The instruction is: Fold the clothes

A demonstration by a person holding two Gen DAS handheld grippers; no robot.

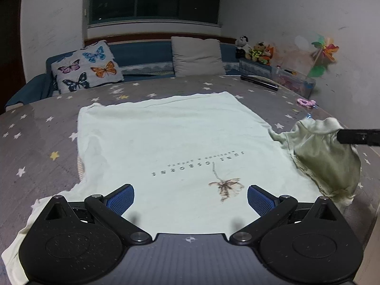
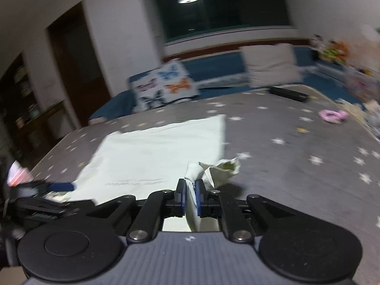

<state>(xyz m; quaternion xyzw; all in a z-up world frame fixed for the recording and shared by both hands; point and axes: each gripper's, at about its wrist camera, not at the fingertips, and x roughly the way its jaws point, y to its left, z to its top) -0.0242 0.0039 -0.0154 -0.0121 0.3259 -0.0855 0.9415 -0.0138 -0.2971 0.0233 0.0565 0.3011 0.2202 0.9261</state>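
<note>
My left tongs [image 1: 190, 198] are spread wide and empty, hovering just above the near part of the pale T-shirt [image 1: 166, 142], which lies flat on the star-print bed [image 1: 47, 142] and stretches away ahead of them. My right tongs [image 2: 190, 196] are clenched on the shirt's sleeve [image 2: 213, 168], lifted and bunched off to the right. Farther back beyond both, a butterfly pillow [image 1: 87, 66].

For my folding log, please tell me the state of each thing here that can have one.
T-shirt: spread flat on the bed, print up, one sleeve lifted.
Left claw: open, above the shirt, holding nothing.
Right claw: shut on the sleeve.
Butterfly pillow: propped upright.
</note>
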